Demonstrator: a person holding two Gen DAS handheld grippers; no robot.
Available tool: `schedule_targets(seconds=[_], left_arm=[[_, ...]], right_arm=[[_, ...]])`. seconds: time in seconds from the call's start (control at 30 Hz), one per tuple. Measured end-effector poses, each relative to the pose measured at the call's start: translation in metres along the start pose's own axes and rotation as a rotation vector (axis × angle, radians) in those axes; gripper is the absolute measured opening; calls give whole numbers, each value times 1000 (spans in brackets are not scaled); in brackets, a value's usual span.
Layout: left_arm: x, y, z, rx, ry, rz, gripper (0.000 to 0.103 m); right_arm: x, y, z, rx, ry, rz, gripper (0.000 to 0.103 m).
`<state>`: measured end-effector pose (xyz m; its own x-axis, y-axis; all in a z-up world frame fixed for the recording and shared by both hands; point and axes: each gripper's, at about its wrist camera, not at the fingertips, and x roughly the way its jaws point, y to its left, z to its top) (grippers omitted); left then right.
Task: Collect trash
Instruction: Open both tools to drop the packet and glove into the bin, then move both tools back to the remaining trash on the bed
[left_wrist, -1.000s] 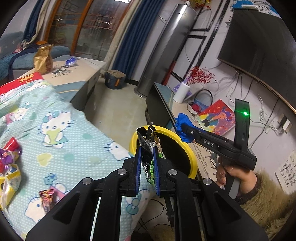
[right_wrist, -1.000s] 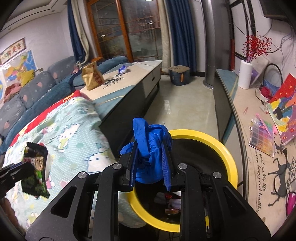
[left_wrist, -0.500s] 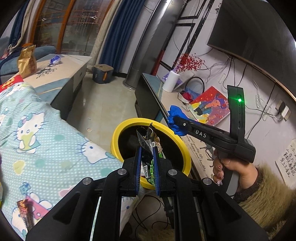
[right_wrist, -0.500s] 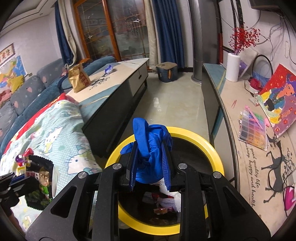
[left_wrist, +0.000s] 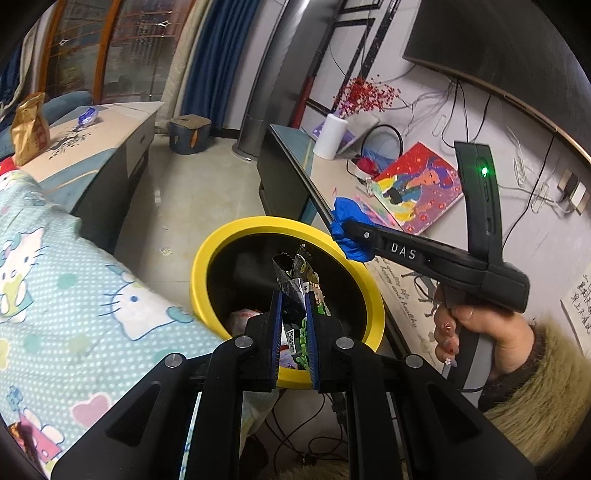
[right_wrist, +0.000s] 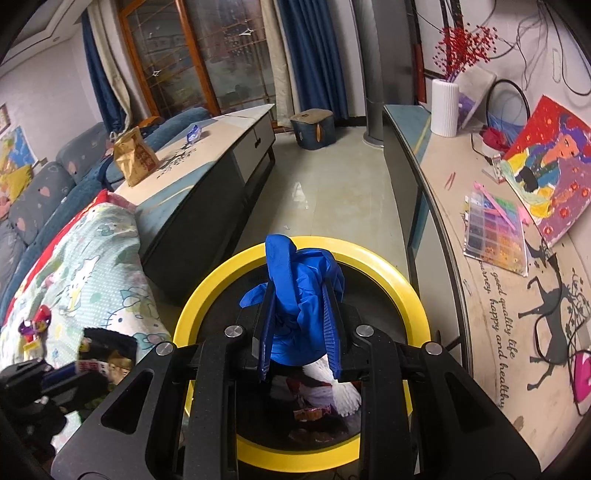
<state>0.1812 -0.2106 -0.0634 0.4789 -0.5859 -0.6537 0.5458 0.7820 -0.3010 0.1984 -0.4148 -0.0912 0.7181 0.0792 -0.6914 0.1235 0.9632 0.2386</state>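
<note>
Now over the yellow-rimmed bin (left_wrist: 221, 236): left gripper (left_wrist: 293, 314) clamped almost fully closed on a dark snack wrapper (left_wrist: 295, 291), wrapper sticking up past the fingertips above the bin's black opening. Just ahead and to the right of it, right gripper (right_wrist: 297, 314) pinched narrowly on a crumpled blue glove (right_wrist: 299, 280), glove bunched between the pads and bulging above them, directly over the bin's mouth with white and reddish trash (right_wrist: 332, 395) below. Off to the left of both tools, more wrappers (right_wrist: 35, 325) lying on the cartoon-cat blanket (left_wrist: 55, 295).
</note>
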Motion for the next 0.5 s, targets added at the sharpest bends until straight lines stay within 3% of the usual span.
schedule_targets(seconds=[0.2, 0.27, 0.33, 0.37, 0.4, 0.47, 0.5], left_arm=[[22, -1, 5, -2, 29, -2, 12], [31, 4, 9, -37, 36, -17, 17], [39, 7, 12, -53, 44, -19, 39], [40, 7, 12, -51, 41, -8, 61], [40, 8, 12, -51, 34, 2, 69], [36, 10, 13, -52, 19, 9, 73], [32, 10, 12, -49, 9, 27, 84]], right_arm=[[1, -11, 1, 42, 5, 1, 23], [2, -17, 1, 70, 8, 3, 33], [1, -20, 1, 92, 6, -3, 44], [0, -21, 1, 96, 2, -9, 49], [-2, -22, 1, 97, -3, -14, 49], [-3, -22, 2, 97, -6, -22, 53], [-4, -22, 2, 97, -12, -30, 56]])
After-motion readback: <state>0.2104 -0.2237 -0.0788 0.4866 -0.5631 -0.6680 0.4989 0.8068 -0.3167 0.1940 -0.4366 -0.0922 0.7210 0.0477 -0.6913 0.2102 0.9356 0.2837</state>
